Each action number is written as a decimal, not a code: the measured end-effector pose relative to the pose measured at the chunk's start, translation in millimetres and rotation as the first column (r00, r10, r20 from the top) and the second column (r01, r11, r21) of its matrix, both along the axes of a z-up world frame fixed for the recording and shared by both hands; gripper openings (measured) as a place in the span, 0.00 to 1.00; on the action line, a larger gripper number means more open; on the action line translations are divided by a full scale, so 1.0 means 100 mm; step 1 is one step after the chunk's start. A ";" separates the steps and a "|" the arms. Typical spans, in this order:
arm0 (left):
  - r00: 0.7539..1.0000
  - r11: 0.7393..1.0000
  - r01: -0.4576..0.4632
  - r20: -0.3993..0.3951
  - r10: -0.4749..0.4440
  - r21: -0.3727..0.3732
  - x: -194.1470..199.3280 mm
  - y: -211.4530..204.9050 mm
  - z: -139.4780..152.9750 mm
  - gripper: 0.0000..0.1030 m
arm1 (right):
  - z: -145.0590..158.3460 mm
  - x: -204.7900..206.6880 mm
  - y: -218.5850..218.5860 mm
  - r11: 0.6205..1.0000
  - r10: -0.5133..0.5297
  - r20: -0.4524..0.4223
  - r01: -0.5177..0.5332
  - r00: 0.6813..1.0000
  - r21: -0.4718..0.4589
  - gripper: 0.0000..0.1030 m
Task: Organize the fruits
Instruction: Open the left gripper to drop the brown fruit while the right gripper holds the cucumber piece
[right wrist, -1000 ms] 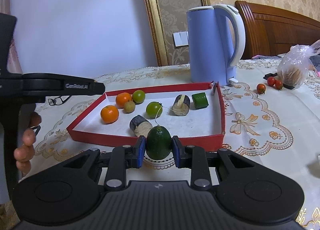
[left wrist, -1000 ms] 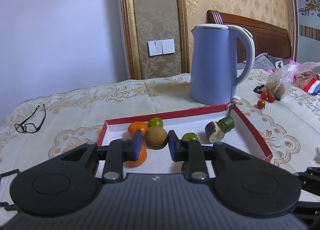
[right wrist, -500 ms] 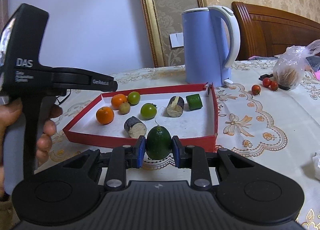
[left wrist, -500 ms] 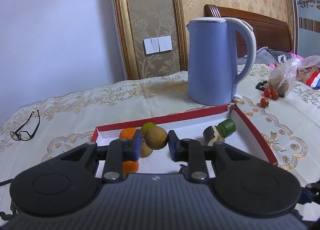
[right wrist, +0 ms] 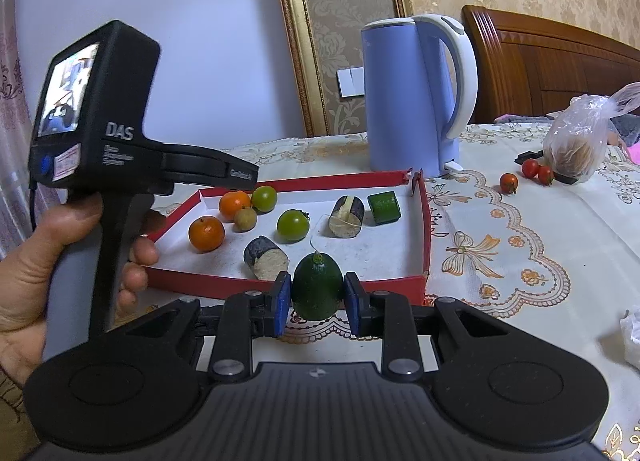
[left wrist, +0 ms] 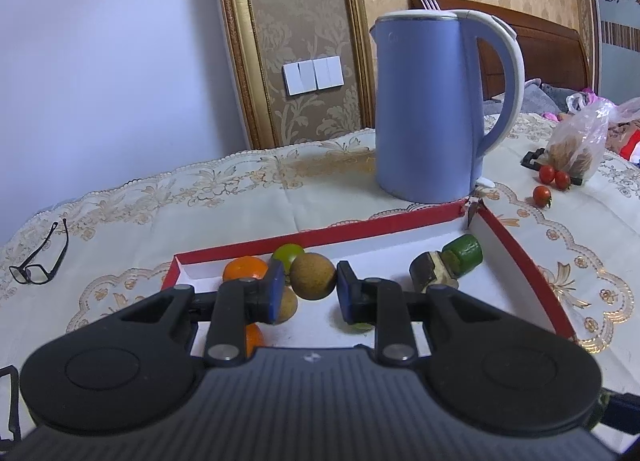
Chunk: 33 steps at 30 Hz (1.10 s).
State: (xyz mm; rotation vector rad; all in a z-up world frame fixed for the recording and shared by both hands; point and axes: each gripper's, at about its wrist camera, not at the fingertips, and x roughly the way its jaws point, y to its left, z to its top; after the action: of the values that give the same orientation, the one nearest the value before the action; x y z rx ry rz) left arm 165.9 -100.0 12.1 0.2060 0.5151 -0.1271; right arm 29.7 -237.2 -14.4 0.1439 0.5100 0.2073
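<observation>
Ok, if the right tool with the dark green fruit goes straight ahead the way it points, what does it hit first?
Probably the near red wall of the tray, just ahead of the dark green fruit held in the right tool; depth is uncertain.

Both grippers (left wrist: 308, 291) (right wrist: 316, 297) clamped, angled downward

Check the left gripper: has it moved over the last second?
Yes. The left gripper, shut on a brown fruit, has advanced toward the kettle, which now looms larger in its view.
</observation>
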 end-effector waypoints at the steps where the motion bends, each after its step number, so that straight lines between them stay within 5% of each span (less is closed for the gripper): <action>1: 1.000 1.000 0.001 0.002 -0.001 0.004 0.01 -0.01 -0.01 0.24 | 0.00 0.00 0.00 1.000 0.001 0.000 -0.001 1.000 -0.001 0.27; 33: 0.998 0.999 -0.024 -0.064 0.026 0.025 0.43 -0.19 -0.21 0.24 | -0.03 -0.02 -0.07 1.000 -0.006 -0.006 0.006 1.000 0.003 0.27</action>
State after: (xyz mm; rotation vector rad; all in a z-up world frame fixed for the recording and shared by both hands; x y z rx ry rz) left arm 209.3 -118.8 -9.2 0.2192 0.5831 -0.1035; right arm 28.1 -244.2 -17.0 0.1490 0.5155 0.2016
